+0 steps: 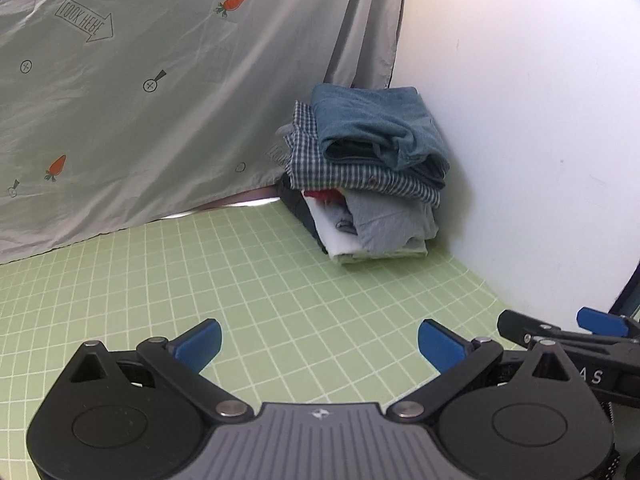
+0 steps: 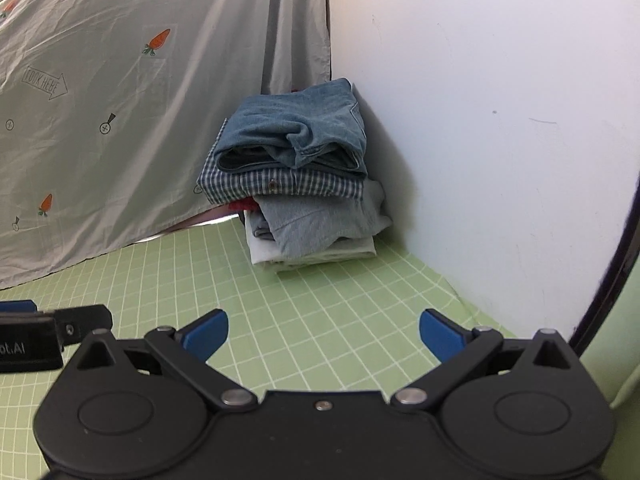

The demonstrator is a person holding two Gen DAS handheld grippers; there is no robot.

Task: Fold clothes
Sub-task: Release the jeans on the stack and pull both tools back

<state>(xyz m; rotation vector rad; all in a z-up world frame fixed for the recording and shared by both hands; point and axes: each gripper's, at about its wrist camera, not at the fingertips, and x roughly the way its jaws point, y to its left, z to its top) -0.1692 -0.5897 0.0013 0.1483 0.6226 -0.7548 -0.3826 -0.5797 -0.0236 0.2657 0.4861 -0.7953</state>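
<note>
A stack of folded clothes point(image 1: 368, 176) is sitting on the green grid mat point(image 1: 248, 280), pressed into the corner where the white wall point(image 1: 520, 120) is meeting the grey printed sheet point(image 1: 140, 100). Folded jeans point(image 2: 296, 132) are lying on top of the stack, over a checked shirt point(image 2: 288, 186). In front of the stack, the left gripper point(image 1: 319, 345) and the right gripper point(image 2: 323, 335) are hovering side by side above the mat, both with their blue fingers spread wide and pinching nothing.

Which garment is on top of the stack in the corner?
The blue denim piece; it sits on the checked shirt, with pale grey and white items beneath.
</note>
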